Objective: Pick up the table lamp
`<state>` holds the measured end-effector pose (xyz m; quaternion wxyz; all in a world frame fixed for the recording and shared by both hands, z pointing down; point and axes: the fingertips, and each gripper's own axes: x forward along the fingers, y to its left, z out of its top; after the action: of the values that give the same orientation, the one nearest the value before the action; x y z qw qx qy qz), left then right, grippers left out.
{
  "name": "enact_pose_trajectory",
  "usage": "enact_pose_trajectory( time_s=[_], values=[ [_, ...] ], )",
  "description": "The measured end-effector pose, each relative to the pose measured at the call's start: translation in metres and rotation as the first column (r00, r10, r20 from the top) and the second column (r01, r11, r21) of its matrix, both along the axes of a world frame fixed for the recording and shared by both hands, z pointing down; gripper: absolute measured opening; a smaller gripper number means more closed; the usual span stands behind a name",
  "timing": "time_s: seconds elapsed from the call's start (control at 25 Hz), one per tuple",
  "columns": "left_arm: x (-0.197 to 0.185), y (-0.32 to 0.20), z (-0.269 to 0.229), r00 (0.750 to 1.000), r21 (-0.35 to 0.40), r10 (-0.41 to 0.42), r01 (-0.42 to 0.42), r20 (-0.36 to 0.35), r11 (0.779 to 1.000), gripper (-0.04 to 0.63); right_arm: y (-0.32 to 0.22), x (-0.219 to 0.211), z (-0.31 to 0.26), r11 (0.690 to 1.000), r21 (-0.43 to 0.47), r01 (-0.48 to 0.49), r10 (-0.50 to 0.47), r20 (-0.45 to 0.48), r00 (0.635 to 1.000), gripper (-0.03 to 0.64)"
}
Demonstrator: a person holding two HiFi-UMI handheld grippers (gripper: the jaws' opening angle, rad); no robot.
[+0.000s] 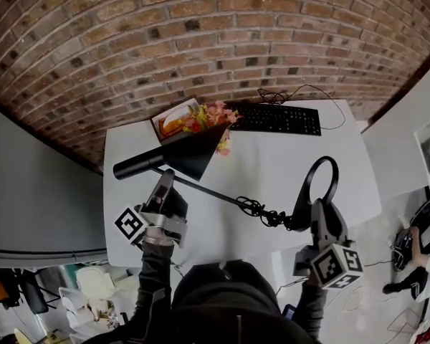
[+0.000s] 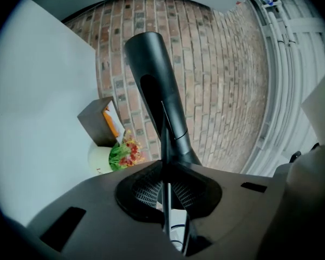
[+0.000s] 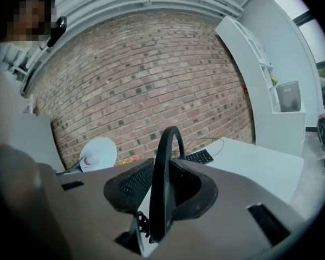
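Head view: the lamp [image 1: 193, 156] lies slantwise above the white counter [image 1: 272, 160], carried by both tools. The left tool [image 1: 165, 183] is clamped on the thin rod [image 1: 208, 190] just behind the black shade [image 1: 201, 145]. The right tool [image 1: 319, 213] grips the ring base [image 1: 322, 181]. A coiled cord [image 1: 261, 212] hangs near the base. A keyboard [image 1: 276, 118], flowers [image 1: 209, 115] and a box [image 1: 173, 118] sit at the counter's far edge by the brick wall [image 1: 201, 34].

Left gripper view: the jaws stand nearly together, pinching the rod [image 2: 166, 194]. The shade [image 2: 157, 85] rises ahead, with the flowers [image 2: 124, 153] and box [image 2: 97, 121] to its left.

Right gripper view: the jaws stand wider, pressed on the ring base [image 3: 162, 172]. The shade's pale inside [image 3: 98, 153] shows at left, and the keyboard [image 3: 198, 156] lies beyond.
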<state>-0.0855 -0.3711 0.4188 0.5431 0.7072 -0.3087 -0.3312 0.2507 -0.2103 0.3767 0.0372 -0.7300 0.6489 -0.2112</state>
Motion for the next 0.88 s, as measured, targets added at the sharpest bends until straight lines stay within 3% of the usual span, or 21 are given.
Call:
enact_pose_trajectory(
  time_s=[0.24,0.88],
  values=[
    [-0.013,0.004,-0.027,0.999,0.055,-0.033,0.034,-0.017,0.998,0.046,-0.002,-0.008,-0.024,0.998,0.064,0.029,-0.029,-0.008,1.0,0.089],
    [-0.014,0.001,-0.027,0.999,0.047,-0.015,0.016,-0.037,0.999,0.044,-0.005,-0.011,-0.035,0.997,0.078,0.026,-0.025,-0.018,1.0,0.089]
  ],
)
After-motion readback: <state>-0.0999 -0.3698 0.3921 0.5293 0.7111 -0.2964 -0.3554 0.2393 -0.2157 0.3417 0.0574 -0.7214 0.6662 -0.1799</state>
